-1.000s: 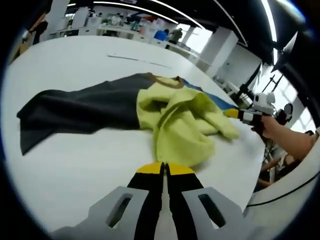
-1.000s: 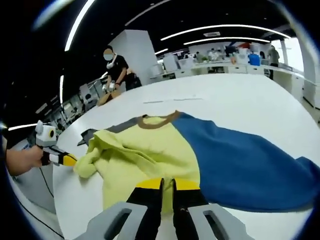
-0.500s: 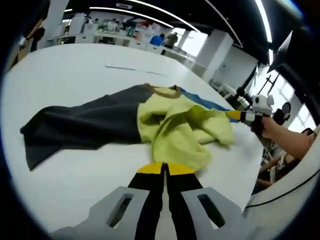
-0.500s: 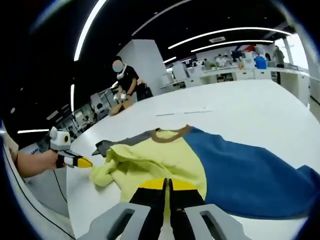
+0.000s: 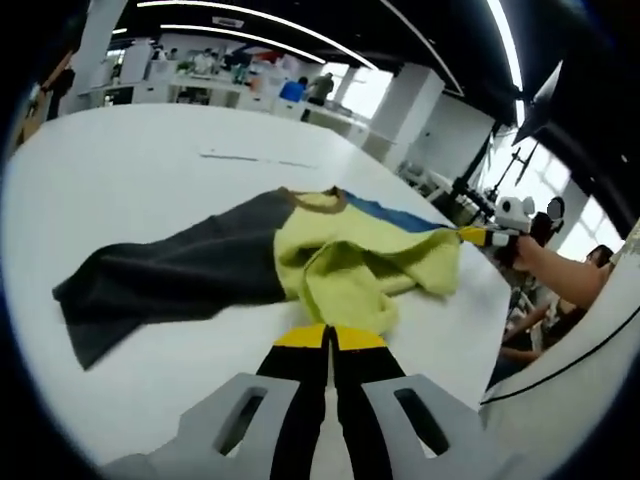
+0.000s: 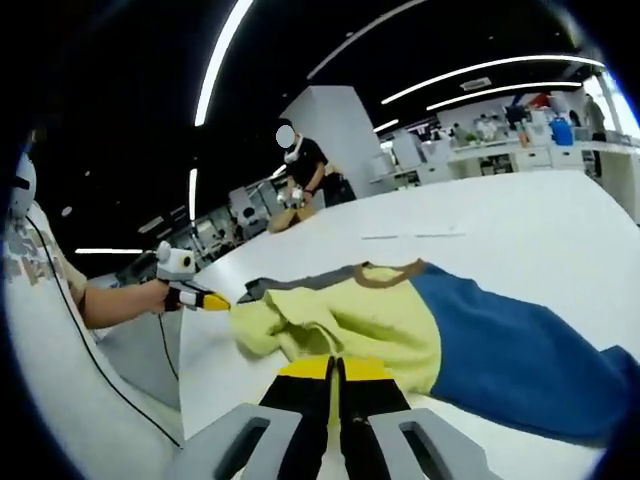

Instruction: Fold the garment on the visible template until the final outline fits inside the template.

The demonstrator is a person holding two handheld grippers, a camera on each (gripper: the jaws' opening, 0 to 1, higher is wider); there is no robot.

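A colour-block sweatshirt (image 5: pixel 300 255) is lying on a broad white desk (image 5: pixel 150 160), partly spread and partly bunched. In the left gripper view its dark grey sleeve is stretching across the desk to the left, the yellow-green middle is rumpled into folds, and a strip of blue is showing behind, below a brown collar. In the right gripper view the sweatshirt (image 6: pixel 420 320) is showing its blue side draping toward the right, with the yellow-green part crumpled at the left.

The left claw (image 5: pixel 328 335) is pinching the yellow-green hem, its yellow-tipped jaws pressed together on the cloth. The right claw (image 6: pixel 335 367) is likewise gripping the yellow-green fabric, jaws meeting on it. Each claw is also appearing in the other's view at the far edge of the bunched cloth, with a bare forearm (image 6: pixel 115 303) behind it.

The room is a large open office with long ceiling light strips (image 6: pixel 215 70), white pillars and distant workstations. A person in a black top (image 6: pixel 305 180) is standing at the desk's far end.
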